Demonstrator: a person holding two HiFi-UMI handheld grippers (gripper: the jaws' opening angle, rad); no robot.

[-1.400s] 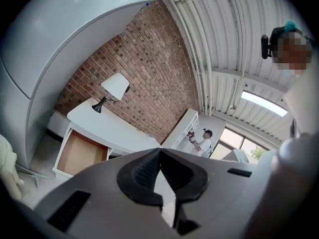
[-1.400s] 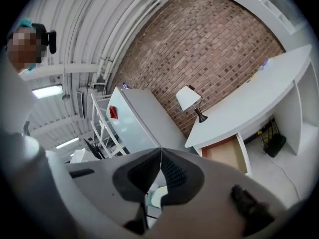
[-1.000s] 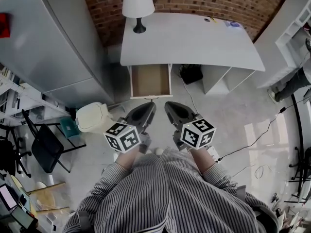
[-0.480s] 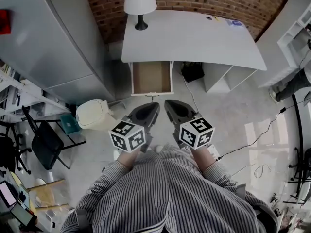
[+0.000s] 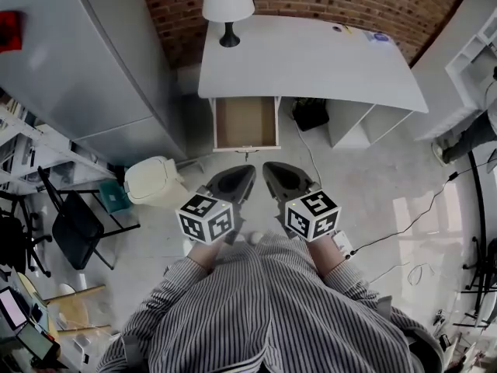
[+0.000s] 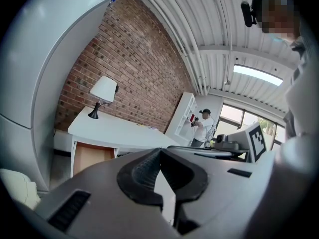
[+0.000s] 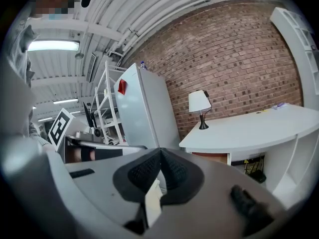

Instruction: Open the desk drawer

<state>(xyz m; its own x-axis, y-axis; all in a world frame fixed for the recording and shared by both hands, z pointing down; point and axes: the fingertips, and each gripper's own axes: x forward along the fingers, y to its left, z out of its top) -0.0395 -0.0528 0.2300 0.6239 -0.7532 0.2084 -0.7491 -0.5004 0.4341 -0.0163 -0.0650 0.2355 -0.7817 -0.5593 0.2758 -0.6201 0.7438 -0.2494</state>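
The white desk (image 5: 311,61) stands against the brick wall with a lamp (image 5: 227,2) on its left end. Its drawer (image 5: 246,123) is pulled out at the left side, and its brown inside shows nothing in it. I hold both grippers side by side in front of my body, well short of the drawer. My left gripper (image 5: 242,171) and right gripper (image 5: 270,169) are both shut with nothing between the jaws. In the left gripper view the drawer (image 6: 89,156) shows beyond the shut left gripper (image 6: 159,151). The right gripper view shows the drawer (image 7: 214,158) past the shut right gripper (image 7: 160,151).
A tall grey fridge (image 5: 85,61) stands left of the desk. A cream bin (image 5: 155,181) and a black chair (image 5: 74,231) are on the floor at the left. A black bag (image 5: 311,115) lies under the desk, and cables (image 5: 404,224) run at the right. A person (image 6: 202,126) stands far off.
Both grippers have rolled slightly about their own lines and otherwise kept their place. The drawer stands pulled out as before.
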